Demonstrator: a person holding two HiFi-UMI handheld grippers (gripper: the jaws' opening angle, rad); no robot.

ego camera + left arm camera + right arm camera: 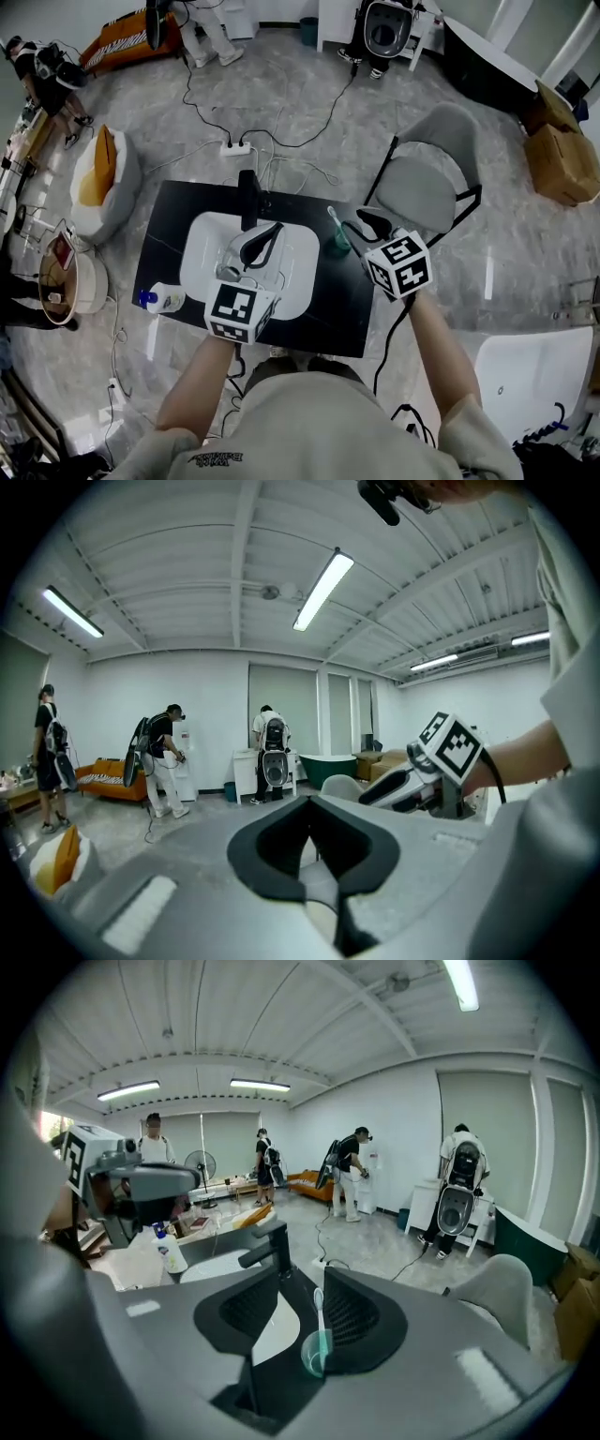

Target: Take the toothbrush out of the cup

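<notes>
Approach: our right gripper [302, 1277], jaws apart, sights the toothbrush [319, 1312] in the cup [314, 1352]; left gripper [309, 803] together, empty; next, we clamp its handle.

Black counter [349, 305], white basin [200, 246] at centre, faucet [247, 197] at twelve o'clock, cup [337, 247] at two o'clock, bottle [164, 300] at eight o'clock.

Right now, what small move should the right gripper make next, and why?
Probably ease the right gripper forward and down until its open jaws straddle the toothbrush handle. The brush stands in the green cup just ahead, not yet touched.
</notes>
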